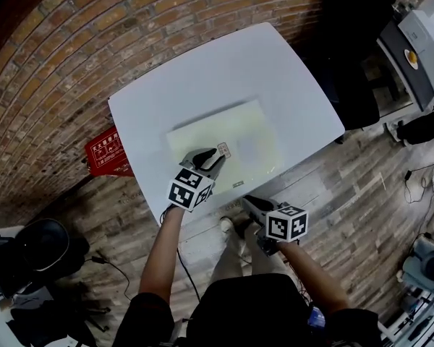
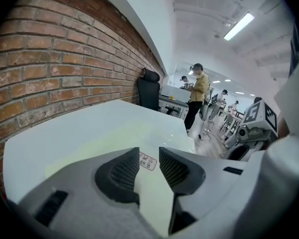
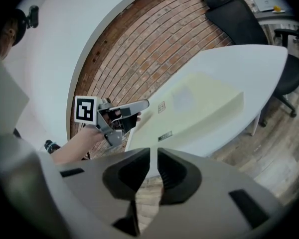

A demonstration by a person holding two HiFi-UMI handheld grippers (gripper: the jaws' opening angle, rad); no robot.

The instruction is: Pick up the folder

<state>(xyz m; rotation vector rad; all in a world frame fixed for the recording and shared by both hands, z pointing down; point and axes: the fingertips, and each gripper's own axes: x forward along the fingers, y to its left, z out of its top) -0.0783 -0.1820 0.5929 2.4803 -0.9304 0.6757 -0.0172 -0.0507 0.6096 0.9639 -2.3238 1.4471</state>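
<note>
Over the folder (image 1: 249, 139) on the counter (image 1: 275, 71), the fingers of my left gripper (image 2: 148, 154) stand slightly apart; my right gripper's (image 3: 153, 156) are together, empty.

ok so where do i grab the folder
Likely its near edge, from the person's side, jaws low and nearly level. The folder lies flat on the table, so only a thin edge can be pinched, and that edge runs closest to the table's rim.

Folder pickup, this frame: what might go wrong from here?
1. The folder lies flat on the table; the left gripper, jaws barely apart over its face, may skid rather than catch an edge.
2. The right gripper is shut, off the table, so a one-sided lift may sag.
</note>
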